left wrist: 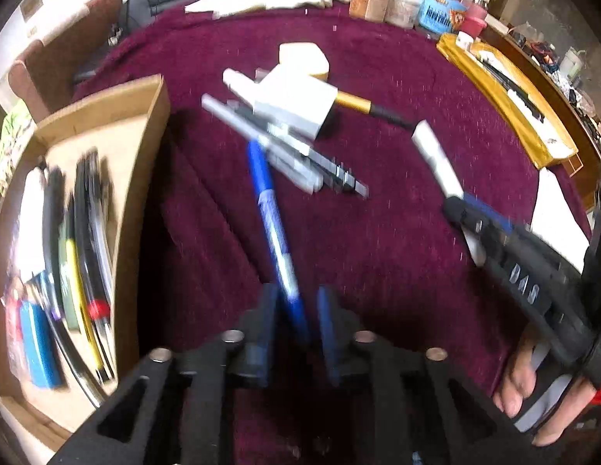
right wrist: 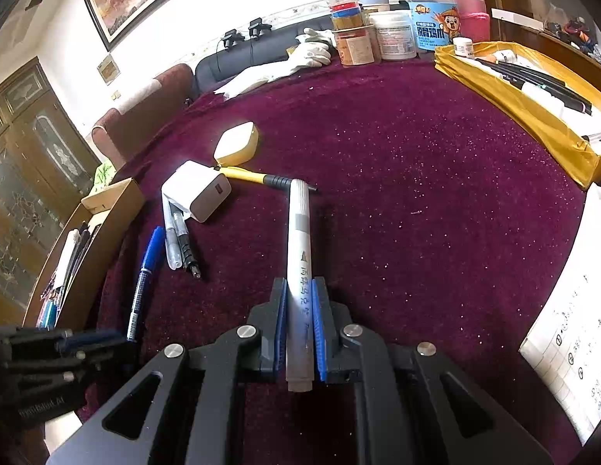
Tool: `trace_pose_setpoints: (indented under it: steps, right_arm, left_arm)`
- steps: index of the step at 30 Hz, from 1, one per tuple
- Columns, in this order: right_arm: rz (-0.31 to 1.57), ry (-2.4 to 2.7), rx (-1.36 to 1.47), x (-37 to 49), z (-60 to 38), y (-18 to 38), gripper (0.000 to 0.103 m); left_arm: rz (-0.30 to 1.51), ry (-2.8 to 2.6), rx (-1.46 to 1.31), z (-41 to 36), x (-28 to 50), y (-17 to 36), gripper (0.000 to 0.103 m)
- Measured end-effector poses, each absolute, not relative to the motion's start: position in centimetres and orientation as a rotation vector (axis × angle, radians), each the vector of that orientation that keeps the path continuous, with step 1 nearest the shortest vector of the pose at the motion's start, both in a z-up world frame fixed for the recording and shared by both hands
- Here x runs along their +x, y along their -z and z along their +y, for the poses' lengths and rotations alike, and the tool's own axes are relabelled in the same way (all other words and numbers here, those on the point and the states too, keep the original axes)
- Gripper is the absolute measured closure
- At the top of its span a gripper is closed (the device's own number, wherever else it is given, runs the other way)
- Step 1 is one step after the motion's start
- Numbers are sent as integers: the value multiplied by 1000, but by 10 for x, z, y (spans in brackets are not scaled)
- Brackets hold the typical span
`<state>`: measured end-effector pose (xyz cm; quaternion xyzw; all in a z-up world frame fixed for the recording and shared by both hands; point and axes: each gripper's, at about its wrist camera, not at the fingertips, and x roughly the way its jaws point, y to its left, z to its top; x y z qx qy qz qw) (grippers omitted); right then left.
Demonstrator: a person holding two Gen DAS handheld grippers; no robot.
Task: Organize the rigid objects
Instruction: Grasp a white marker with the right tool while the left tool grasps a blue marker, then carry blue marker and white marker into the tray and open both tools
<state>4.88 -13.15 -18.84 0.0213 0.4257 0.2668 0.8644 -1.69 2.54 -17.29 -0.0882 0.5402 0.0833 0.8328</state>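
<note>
Left gripper (left wrist: pixel 296 306) jaws spread around blue marker (left wrist: pixel 273 217), pads not pressing. Right gripper (right wrist: pixel 300 302) pinching white marker (right wrist: pixel 299 271). Cardboard box (left wrist: pixel 141 178) at table's left edge holds pens, lighter. Yellow tray (right wrist: pixel 533 116) at far right holds markers.

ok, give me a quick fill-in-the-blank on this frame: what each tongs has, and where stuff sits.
1. The right tongs are shut on a white ____.
2. The pen between the left tongs' pads is ____ in colour.
3. The white charger lies on the ____ cloth.
4. The cardboard box already holds several ____.

Missing words: marker; blue; maroon; pens
</note>
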Motion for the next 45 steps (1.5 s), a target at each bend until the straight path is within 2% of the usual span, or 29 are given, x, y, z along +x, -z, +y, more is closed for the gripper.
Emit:
trace_pose_setpoints:
  steps: [2, 4, 5, 7, 8, 11, 15, 20, 23, 28, 36, 45]
  right_arm:
    - [892, -558, 43, 49, -131, 188, 91]
    - [897, -554, 42, 49, -130, 189, 91]
    - [899, -555, 43, 49, -131, 189, 91]
    - [899, -555, 42, 50, -131, 189, 91]
    - [902, -556, 40, 50, -130, 190, 91]
    - [909, -568, 33, 51, -129, 189, 88]
    - [904, -580, 4, 49, -124, 189, 91]
    - [815, -612, 10, 36, -128, 181, 91]
    - [775, -607, 16, 28, -132, 177, 91]
    - [846, -738, 154, 2, -123, 177, 91]
    - [817, -960, 54, -54, -37, 139, 91]
    - [819, -1060, -40, -71, 31, 133, 91]
  left_arm:
    - [1106, -179, -159, 26, -7, 170, 66]
    - [1131, -203, -162, 30, 6, 177, 66]
    - [1152, -204, -191, 35, 13, 183, 68]
    - [1125, -239, -193, 41, 15, 186, 86]
    - [1120, -251, -177, 40, 15, 186, 91]
    - [1108, -234, -241, 46, 3, 182, 94]
    - [989, -137, -452, 69, -28, 163, 95]
    - [951, -17, -622, 79, -61, 152, 95]
    - [932, -5, -639, 87, -82, 139, 95]
    - [883, -2, -676, 103, -118, 128, 95]
    - [793, -81, -747, 167, -168, 110, 95]
    - [798, -126, -784, 228, -207, 102, 95]
